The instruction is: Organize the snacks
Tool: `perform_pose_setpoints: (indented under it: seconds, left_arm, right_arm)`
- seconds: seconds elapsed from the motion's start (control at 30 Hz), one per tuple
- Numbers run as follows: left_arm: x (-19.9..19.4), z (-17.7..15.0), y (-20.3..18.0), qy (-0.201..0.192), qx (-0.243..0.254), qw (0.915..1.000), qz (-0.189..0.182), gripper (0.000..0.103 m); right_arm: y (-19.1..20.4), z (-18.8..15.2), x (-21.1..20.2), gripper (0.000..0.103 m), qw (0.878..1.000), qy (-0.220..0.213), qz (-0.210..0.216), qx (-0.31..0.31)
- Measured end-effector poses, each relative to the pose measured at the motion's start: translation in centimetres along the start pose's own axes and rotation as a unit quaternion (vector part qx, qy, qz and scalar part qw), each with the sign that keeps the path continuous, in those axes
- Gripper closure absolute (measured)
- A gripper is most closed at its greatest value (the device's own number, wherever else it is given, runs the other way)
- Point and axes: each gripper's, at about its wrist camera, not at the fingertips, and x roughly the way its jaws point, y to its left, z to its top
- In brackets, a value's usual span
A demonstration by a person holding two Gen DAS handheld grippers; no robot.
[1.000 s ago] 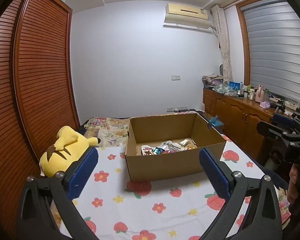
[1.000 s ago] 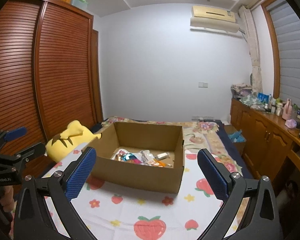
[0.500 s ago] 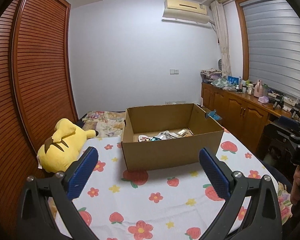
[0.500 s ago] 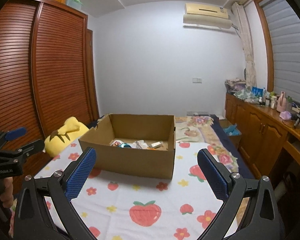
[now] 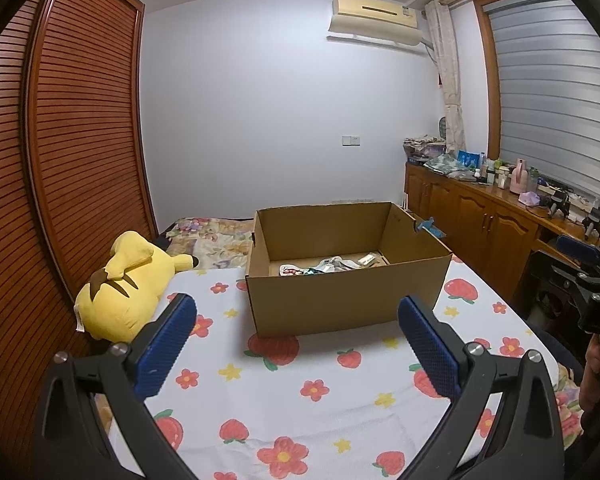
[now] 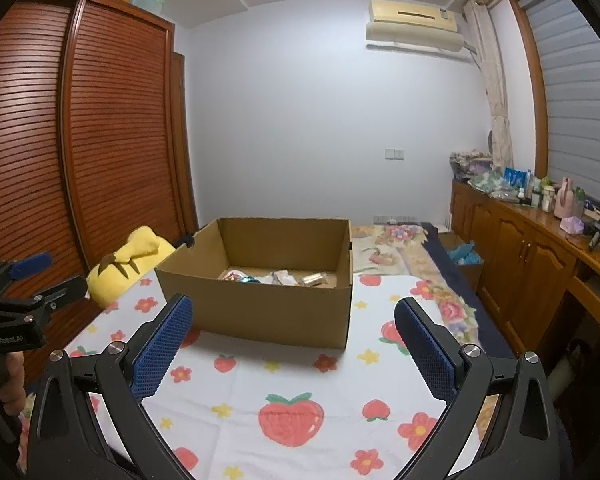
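Snacks (image 5: 328, 266) lie half-hidden behind the box (image 5: 348, 300) wall; both tongs (image 5: 296, 332) (image 6: 294, 330) gape empty.

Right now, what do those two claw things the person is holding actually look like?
Both the left gripper and right gripper are black angular frames with silver bolts. Each has two fingers faced with blue, dimpled rubber pads. White lettering marks the handle bodies.

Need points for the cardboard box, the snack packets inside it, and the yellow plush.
cardboard box (image 5: 340, 300): left wrist view, on its near outer wall.
snack packets (image 6: 276, 278): right wrist view, on the pile on the box floor.
yellow plush (image 5: 120, 296): left wrist view, on its back.
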Motion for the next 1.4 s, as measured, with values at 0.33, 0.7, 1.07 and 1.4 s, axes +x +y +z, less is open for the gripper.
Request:
perform_pose_setpoints:
  seconds: [0.33,0.7,1.07,1.4]
  left_arm:
    - [0.02,-0.08,0.01,0.0,0.0,1.0,-0.001,0.001]
    - [0.04,-0.34,0.08,0.001,-0.001,1.0,-0.001,0.001]
    - [0.05,-0.75,0.22,0.003,-0.002,1.0,-0.001,0.001]
    - [0.03,-0.7,0.23,0.004,-0.002,1.0,0.0,0.001]
  right_arm:
    - [0.04,0.06,0.0,0.0,1.0,0.0,-0.001,-0.002]
    - [0.08,0.07,0.04,0.0,1.0,0.001,-0.001,-0.002]
    - [0.11,0.03,0.09,0.0,1.0,0.001,-0.001,-0.002]
    - [0.19,-0.11,0.08,0.0,1.0,0.001,0.0,-0.002]
